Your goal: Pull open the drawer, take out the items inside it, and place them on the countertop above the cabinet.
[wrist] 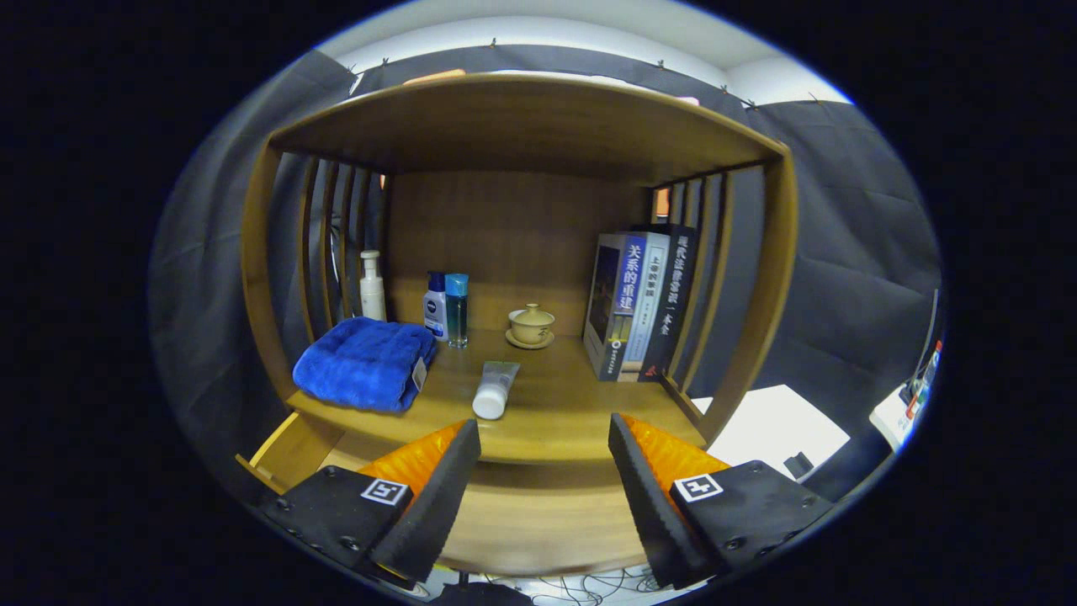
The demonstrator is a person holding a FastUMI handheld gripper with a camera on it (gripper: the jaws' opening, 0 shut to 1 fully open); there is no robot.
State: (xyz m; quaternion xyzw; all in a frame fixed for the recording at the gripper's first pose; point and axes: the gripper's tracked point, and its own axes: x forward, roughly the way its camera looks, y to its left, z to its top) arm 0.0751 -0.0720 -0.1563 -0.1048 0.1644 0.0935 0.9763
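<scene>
Drawer sits below and near, under my gripper (544, 471).
Fingers spread and empty; the drawer (538, 522) runs left-right beneath the countertop (555, 404).

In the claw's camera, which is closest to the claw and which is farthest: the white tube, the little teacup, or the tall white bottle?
The claw is open, with nothing between its fingers.
1. White tube: lying on the countertop just ahead of the fingers.
2. Little lidded teacup: farther back on its saucer, beside the books.
3. Tall white bottle: deepest, behind the blue towel.

Ribbed, wedge-shaped jaws on screwed mounts — each mount bearing a square black-and-white marker.
</scene>
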